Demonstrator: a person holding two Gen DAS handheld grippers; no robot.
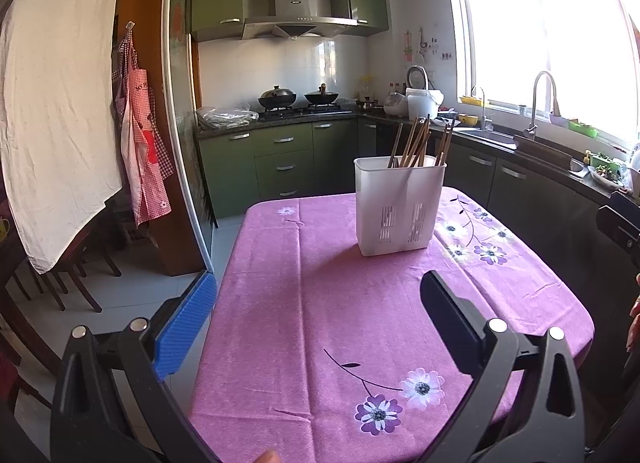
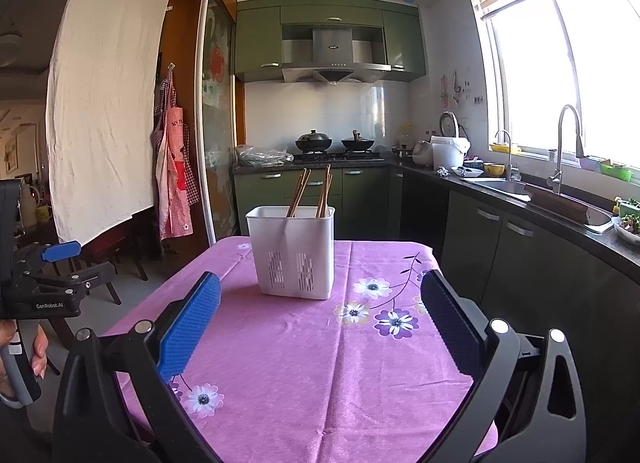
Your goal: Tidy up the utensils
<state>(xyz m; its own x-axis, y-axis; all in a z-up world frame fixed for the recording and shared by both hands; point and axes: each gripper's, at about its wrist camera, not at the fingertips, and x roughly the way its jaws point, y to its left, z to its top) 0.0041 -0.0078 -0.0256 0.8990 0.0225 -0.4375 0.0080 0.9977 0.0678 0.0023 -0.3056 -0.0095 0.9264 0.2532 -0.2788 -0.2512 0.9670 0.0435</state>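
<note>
- The holder [image 1: 400,205], a white slotted tub, stands upright on the pink-clothed counter [image 1: 320,323], toward the far end from where the person stands.
- Chopsticks [image 1: 420,141] are already in the holder, leaning loosely at mixed angles and poking well above its rim. A darker handle sits among them; I can't tell what it belongs to.
- The left claw [image 1: 320,317] hovers on the near side of the holder, spread wide, with nothing between its pads.
- The right claw [image 2: 320,317] is likewise on the near side of the holder, wide open and empty. From its camera the holder [image 2: 292,253] sits almost dead ahead with the chopsticks [image 2: 312,193] fanned above it.
- Beside the holder I see no loose utensils on the cloth, so my guess is the work means sorting what is in the holder, or it is nearly finished.
- Risks, as I judge them:
  - The holder looks light and top-heavy; a claw brushing the sticks sideways could tip it over.
  - The sticks are thin and bunched, so a pinch could catch two at once, or one could slip between the pads.
  - The cloth has creases near the holder; dragging the holder could bunch the cloth and upset it.
  - Both claws aim at the holder and could collide if they go in together.
</note>
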